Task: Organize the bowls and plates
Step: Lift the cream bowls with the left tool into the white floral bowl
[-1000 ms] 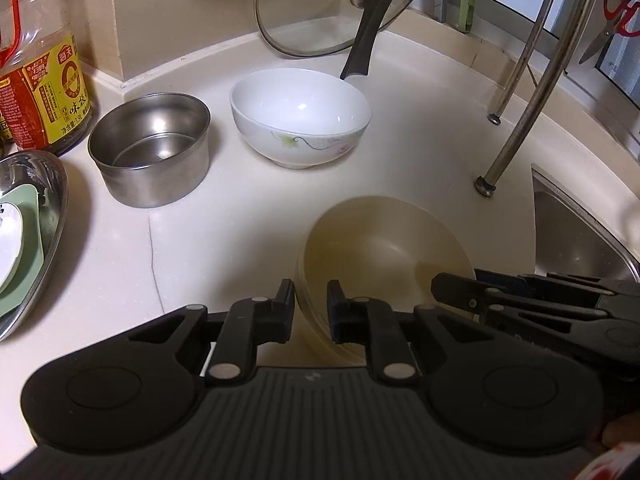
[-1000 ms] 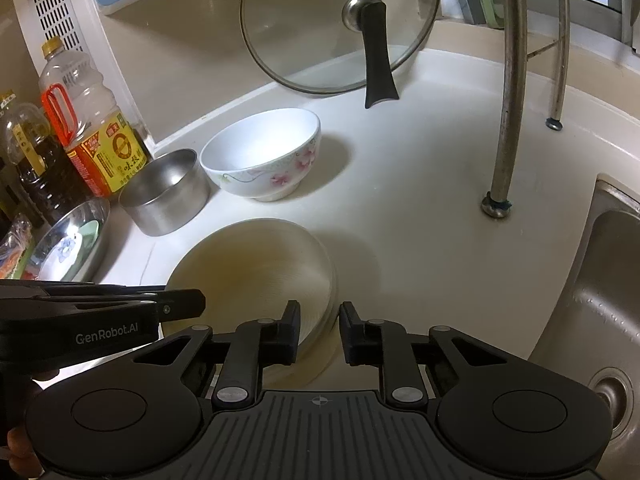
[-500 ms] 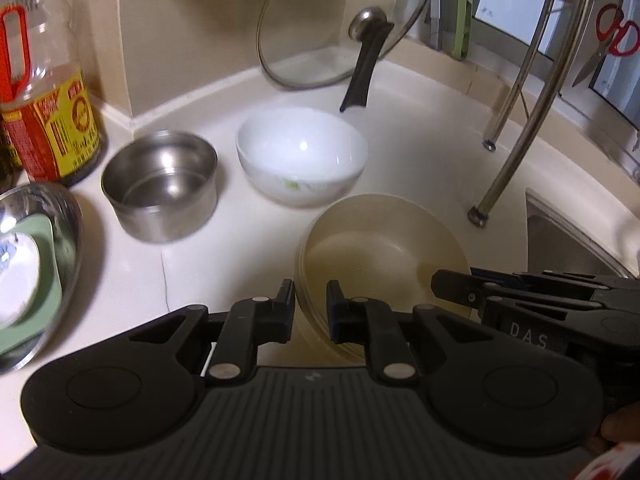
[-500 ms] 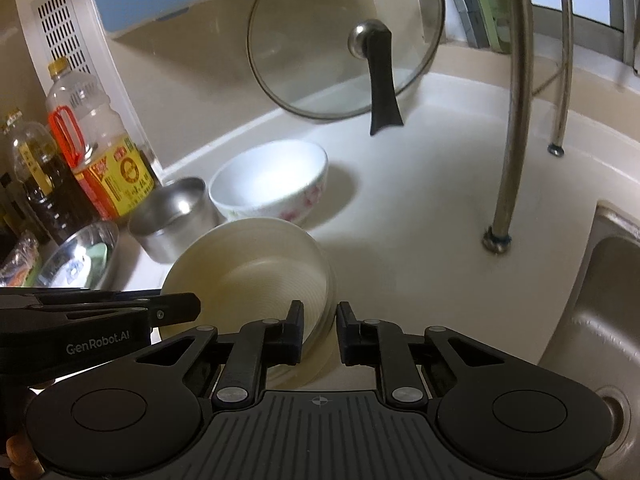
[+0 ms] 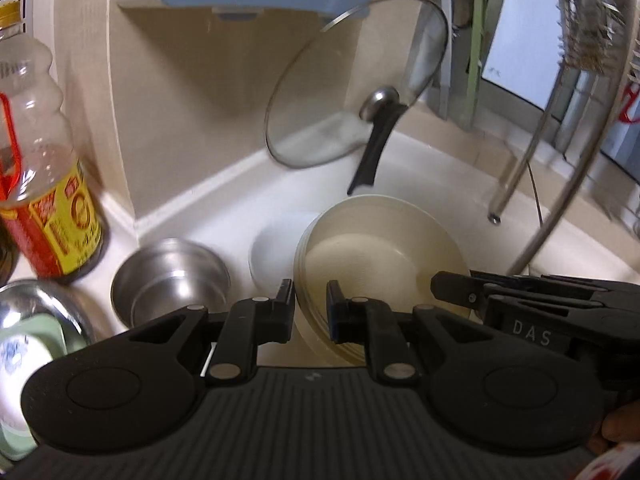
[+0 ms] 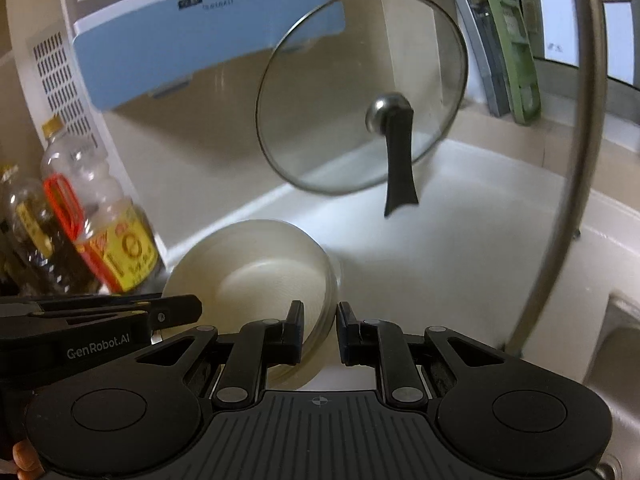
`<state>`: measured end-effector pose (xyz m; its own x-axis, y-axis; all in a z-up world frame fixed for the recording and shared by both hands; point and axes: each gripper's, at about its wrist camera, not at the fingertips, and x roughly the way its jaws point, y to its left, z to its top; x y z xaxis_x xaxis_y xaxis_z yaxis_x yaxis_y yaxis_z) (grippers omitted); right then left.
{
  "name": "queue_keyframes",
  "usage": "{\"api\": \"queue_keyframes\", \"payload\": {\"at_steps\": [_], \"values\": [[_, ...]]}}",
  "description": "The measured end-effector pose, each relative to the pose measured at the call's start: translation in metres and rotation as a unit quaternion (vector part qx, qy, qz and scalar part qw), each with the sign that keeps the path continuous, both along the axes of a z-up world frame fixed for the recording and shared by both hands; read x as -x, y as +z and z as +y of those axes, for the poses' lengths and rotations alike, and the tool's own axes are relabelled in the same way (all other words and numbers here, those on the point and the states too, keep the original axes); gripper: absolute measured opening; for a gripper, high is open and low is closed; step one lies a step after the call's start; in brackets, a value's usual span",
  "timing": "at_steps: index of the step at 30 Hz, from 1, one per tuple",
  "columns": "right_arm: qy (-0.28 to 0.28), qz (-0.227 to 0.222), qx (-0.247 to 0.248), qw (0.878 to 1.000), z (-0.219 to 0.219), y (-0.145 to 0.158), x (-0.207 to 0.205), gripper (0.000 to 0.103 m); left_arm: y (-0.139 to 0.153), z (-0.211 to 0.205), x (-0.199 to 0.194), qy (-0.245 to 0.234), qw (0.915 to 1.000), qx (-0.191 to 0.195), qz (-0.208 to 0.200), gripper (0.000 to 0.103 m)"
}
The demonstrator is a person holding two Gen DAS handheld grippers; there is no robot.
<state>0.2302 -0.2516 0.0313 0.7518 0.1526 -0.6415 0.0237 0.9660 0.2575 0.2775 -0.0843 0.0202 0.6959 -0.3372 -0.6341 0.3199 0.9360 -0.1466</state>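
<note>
The left gripper (image 5: 311,306) is clamped on the near left rim of a stack of shallow cream plastic bowls (image 5: 380,256), one finger outside the rim and one inside. The right gripper (image 6: 320,330) grips the opposite rim of the same stack (image 6: 256,268), which hangs tilted above the white counter (image 6: 460,248).

Partly hidden behind the stack in the left view sits a white ceramic bowl (image 5: 272,248), and left of that a round stainless steel pot (image 5: 170,280). Further left stand a clear oil bottle with a red handle and yellow-red label (image 5: 36,184) and a steel dish holding a pale green plate (image 5: 28,344). A glass pan lid with a black handle (image 6: 360,92) leans against the wall, under a blue and white appliance (image 6: 208,40). A curved metal rack leg (image 6: 576,168) rises on the right, beside the sink (image 6: 616,344).

The right gripper's side reads "DAS" in the left view; the left gripper's reads "GenRobot.AI" in the right view. The bottle label's print is too blurred to read.

A second ago the stack rested on the counter in front of the white bowl; it is now lifted and overlaps that bowl in the left view, and both views show more of the wall.
</note>
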Motion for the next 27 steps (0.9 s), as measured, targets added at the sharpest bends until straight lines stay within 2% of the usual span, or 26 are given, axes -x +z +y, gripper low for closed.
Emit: {"api": "queue_keyframes", "payload": {"at_steps": [7, 12, 27], "values": [[-0.007, 0.005, -0.006, 1.000, -0.003, -0.002, -0.042, 0.017, 0.002, 0.000, -0.038, 0.006, 1.0000, -0.001, -0.003, 0.014], [-0.013, 0.022, -0.011, 1.000, -0.008, -0.012, -0.063, 0.017, -0.007, 0.000, -0.059, 0.005, 0.9998, 0.005, 0.019, 0.014], [-0.025, 0.061, -0.014, 0.998, -0.007, -0.036, -0.085, 0.017, -0.029, 0.007, -0.081, 0.002, 0.9981, 0.006, 0.061, 0.014]]}}
